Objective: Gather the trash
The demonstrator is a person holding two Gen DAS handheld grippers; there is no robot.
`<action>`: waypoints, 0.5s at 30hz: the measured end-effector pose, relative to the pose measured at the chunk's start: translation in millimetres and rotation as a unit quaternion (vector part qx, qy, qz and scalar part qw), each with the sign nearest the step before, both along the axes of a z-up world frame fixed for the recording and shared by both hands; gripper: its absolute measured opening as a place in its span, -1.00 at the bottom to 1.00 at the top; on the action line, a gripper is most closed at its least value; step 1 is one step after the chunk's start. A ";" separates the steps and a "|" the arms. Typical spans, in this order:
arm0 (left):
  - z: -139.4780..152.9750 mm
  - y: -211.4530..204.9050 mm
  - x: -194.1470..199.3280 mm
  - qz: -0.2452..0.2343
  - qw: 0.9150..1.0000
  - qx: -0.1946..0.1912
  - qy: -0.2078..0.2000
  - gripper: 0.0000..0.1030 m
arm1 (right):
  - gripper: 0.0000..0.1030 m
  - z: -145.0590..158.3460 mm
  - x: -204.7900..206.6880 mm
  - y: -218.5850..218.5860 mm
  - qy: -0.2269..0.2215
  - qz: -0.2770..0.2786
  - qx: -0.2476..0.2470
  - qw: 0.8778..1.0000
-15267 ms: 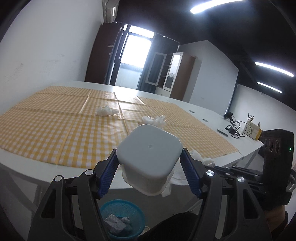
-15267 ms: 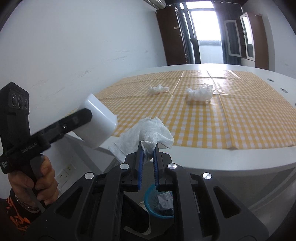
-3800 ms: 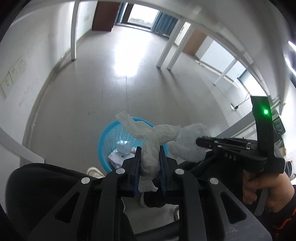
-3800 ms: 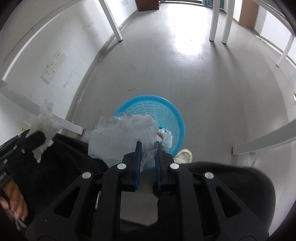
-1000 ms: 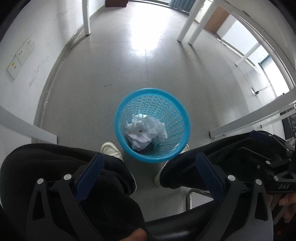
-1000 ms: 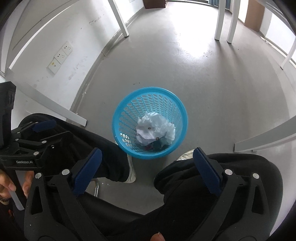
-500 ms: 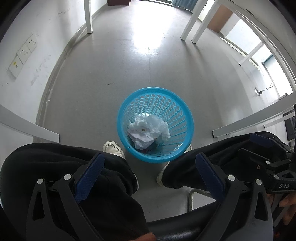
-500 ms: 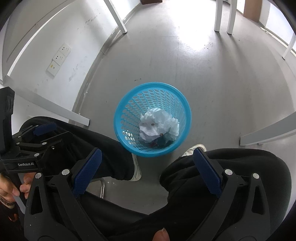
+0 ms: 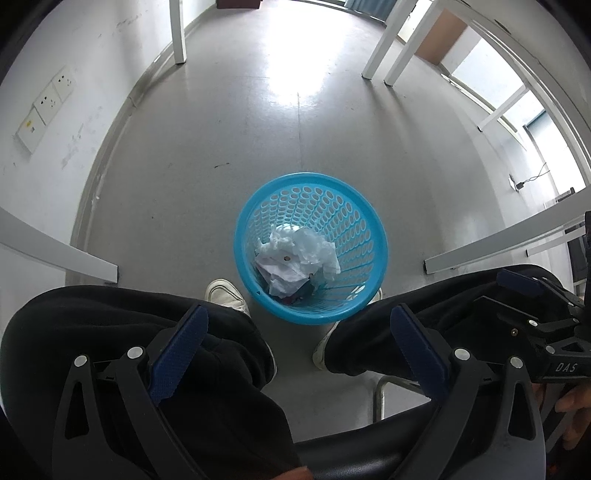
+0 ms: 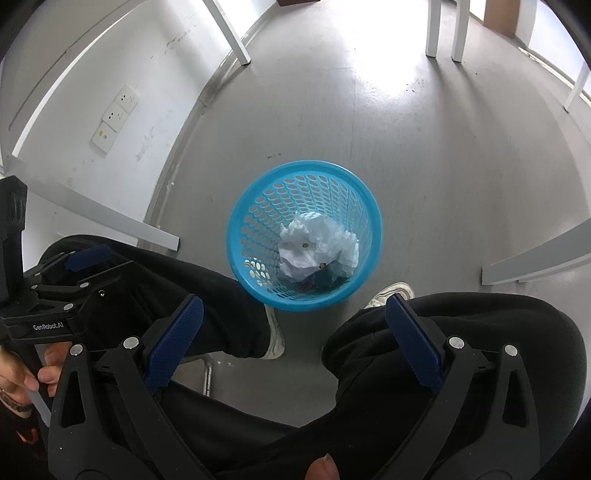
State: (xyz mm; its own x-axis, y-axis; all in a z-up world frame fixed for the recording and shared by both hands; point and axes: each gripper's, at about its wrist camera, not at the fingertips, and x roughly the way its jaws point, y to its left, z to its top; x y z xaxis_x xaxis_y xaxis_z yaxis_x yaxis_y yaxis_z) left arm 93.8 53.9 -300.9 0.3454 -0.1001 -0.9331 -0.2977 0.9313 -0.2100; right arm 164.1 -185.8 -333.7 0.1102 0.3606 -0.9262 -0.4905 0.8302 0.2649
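A blue perforated waste basket (image 9: pixel 354 206) stands on the grey floor between the person's feet; it also shows in the right wrist view (image 10: pixel 258 218). Crumpled white tissues and clear plastic (image 9: pixel 295 258) lie inside it, seen too in the right wrist view (image 10: pixel 317 251). My left gripper (image 9: pixel 299 339) is open and empty, held high above the basket. My right gripper (image 10: pixel 293 332) is open and empty, also above it. Each gripper shows at the edge of the other's view, the right one (image 9: pixel 535 306) and the left one (image 10: pixel 74 273).
The person's black-trousered legs (image 9: pixel 110 325) and white shoes (image 9: pixel 225 295) flank the basket. White table legs (image 9: pixel 179 33) and table edges (image 9: pixel 498 243) surround the spot. A wall with sockets (image 9: pixel 44 107) is at the left.
Both grippers dropped their tissue and plastic into the basket a few seconds ago and opened. In the last second the views have shifted only slightly.
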 end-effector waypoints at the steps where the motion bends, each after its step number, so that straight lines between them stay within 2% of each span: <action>1: 0.0 0.6 0.3 -0.001 1.000 0.000 0.002 0.88 | 0.83 -0.4 0.7 -1.0 0.003 -0.001 0.003 1.000; 15: -1.4 0.5 1.4 0.003 1.000 -0.003 -0.003 0.88 | 0.83 -2.7 1.1 -0.5 0.010 -0.003 0.010 1.000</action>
State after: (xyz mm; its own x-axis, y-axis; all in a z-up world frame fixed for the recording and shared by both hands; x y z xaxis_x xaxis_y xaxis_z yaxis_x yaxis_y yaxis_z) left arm 95.2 54.4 -302.2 0.3509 -0.1027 -0.9308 -0.3022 0.9284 -0.2164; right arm 165.3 -186.4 -336.5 0.0945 0.3782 -0.9209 -0.4799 0.8277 0.2908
